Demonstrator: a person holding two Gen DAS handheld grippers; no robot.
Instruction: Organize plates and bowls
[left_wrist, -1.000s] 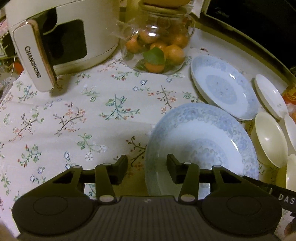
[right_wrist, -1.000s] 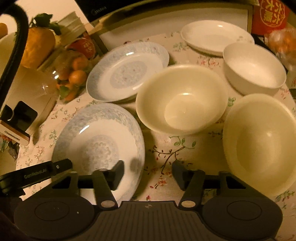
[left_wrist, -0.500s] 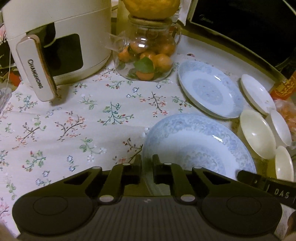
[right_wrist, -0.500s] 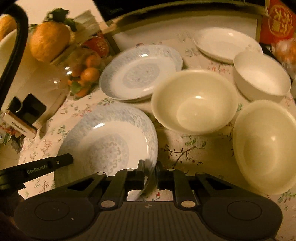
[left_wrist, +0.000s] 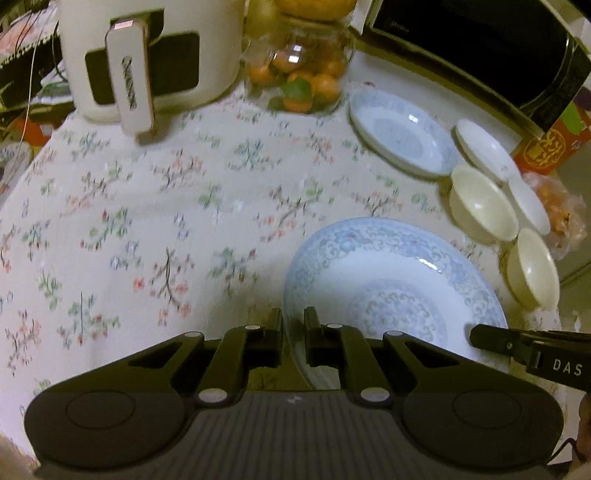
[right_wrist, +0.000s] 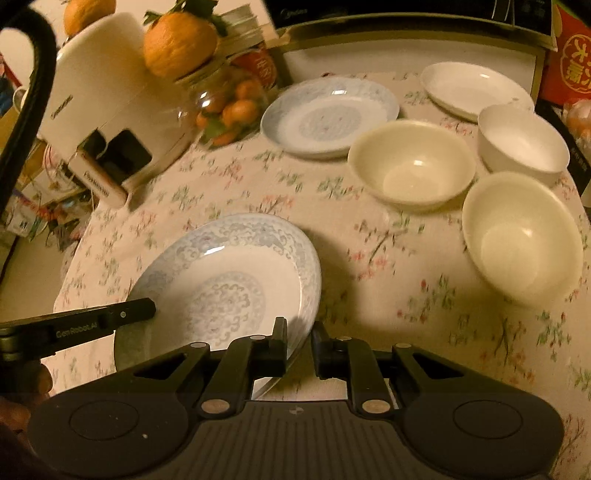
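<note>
A large blue-patterned plate (left_wrist: 391, 288) hangs tilted above the floral tablecloth, held by both grippers. My left gripper (left_wrist: 293, 332) is shut on its near left rim. My right gripper (right_wrist: 299, 339) has the plate's (right_wrist: 229, 280) right rim between its pads, which still press on it while the jaws are opening slightly. A second blue plate (right_wrist: 328, 116) and a white plate (right_wrist: 476, 90) lie at the back. Two cream bowls (right_wrist: 412, 164) (right_wrist: 521, 238) and a white bowl (right_wrist: 522, 142) stand to the right.
A white appliance (left_wrist: 147, 55) and a glass jar of small oranges (left_wrist: 299, 74) stand at the back left. A dark microwave (left_wrist: 480, 48) and a red box (right_wrist: 572, 55) line the back right. Bare tablecloth (left_wrist: 147, 221) spreads to the left.
Both grippers closed from open onto the large blue plate's rim. The plate then rose off the cloth, and both views drew back from the other dishes.
</note>
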